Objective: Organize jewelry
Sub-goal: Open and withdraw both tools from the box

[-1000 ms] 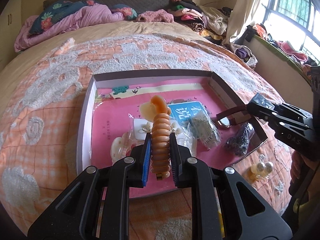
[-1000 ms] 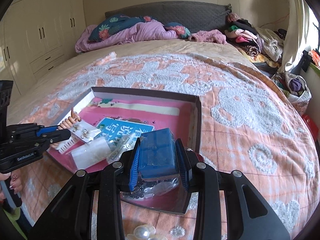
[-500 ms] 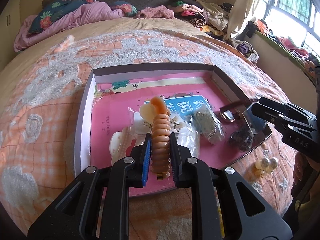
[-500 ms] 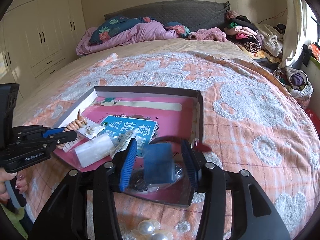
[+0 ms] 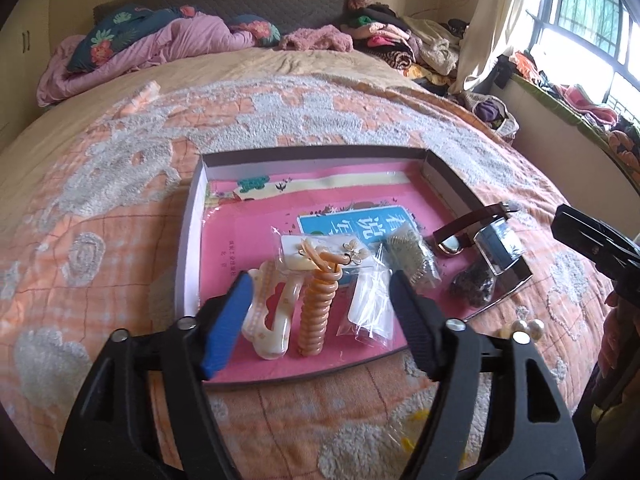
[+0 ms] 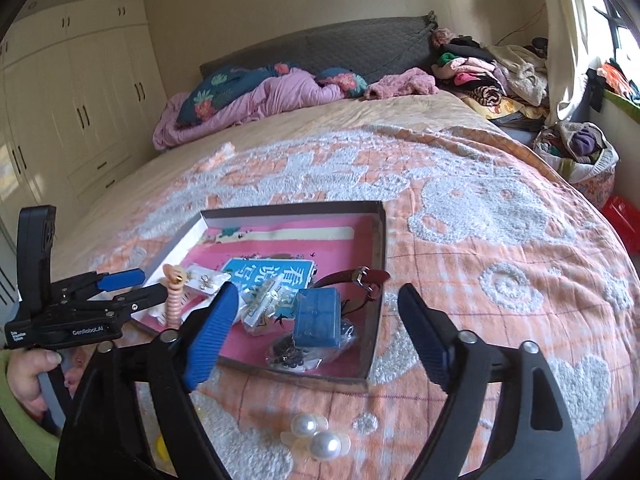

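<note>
A shallow box point(image 5: 192, 216) with a pink liner lies on the bed and holds the jewelry. My left gripper point(image 5: 320, 300) is open over its near edge; an orange coil hair tie point(image 5: 318, 312) lies in the box between the fingers, beside a cream hair claw point(image 5: 272, 320) and bagged earrings point(image 5: 352, 254). My right gripper point(image 6: 316, 320) is open and empty above the box's near right corner point(image 6: 366, 380). Below it lie a blue-labelled bag of dark beads point(image 6: 316, 320) and a brown-strap watch point(image 6: 352, 278). A pearl hair clip point(image 6: 314, 434) lies on the blanket outside the box.
The box sits on an orange and white blanket point(image 6: 480, 240). A pink duvet and pillows point(image 6: 256, 100) lie at the headboard, clothes are piled at the far right point(image 6: 492, 76). Wardrobes point(image 6: 60, 120) stand at the left. The left gripper shows in the right view point(image 6: 120, 288).
My left gripper opened and let the orange coil hair tie drop into the box. My right gripper opened wide, released the bead bag into the box, and pulled back.
</note>
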A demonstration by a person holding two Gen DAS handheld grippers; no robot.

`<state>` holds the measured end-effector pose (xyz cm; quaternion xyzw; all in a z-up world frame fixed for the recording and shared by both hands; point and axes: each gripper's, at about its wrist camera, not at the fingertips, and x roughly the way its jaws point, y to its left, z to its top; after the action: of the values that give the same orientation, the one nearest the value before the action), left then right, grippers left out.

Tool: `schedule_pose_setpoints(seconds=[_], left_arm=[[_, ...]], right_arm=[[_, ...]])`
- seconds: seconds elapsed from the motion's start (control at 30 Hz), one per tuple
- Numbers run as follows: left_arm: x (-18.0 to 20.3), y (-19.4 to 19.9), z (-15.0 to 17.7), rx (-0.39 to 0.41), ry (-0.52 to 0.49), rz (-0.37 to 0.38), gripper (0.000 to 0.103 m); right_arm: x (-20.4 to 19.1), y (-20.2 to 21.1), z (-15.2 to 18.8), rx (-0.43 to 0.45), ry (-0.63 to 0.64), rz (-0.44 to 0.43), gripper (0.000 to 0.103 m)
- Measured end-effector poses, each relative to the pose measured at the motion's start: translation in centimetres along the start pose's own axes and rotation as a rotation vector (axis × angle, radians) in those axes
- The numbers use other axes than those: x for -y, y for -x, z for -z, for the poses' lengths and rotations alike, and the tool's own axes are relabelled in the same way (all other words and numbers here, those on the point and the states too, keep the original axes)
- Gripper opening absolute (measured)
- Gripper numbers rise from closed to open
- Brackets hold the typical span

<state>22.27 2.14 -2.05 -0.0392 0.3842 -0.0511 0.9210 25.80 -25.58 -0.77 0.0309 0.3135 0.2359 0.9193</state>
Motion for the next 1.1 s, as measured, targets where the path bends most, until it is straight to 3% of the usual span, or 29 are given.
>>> schedule_pose_setpoints(seconds=[0.2,0.4,0.8,1.1], left_arm=[[0.0,2.2,0.2,0.043,0.011,-0.012,0.087],[-0.2,4.5,0.5,0.077,0.028,-0.016,0.092],[0.3,7.0,1.5,0.104,0.034,-0.008,0.093],[1.9,6.1,5.1,0.02,-0.003,0.011,0.093]], right_arm=[[-0.5,2.2,0.2,0.025,-0.006,-0.016,0.083],[-1.4,4.2,0.6,0.047,0.019,-0.015,0.09],[-1.9,6.2,2.2,0.028,0.051,-0.026,0.091],[-1.2,5.5,4.6,-0.061,0.053,-0.015,0.091]])
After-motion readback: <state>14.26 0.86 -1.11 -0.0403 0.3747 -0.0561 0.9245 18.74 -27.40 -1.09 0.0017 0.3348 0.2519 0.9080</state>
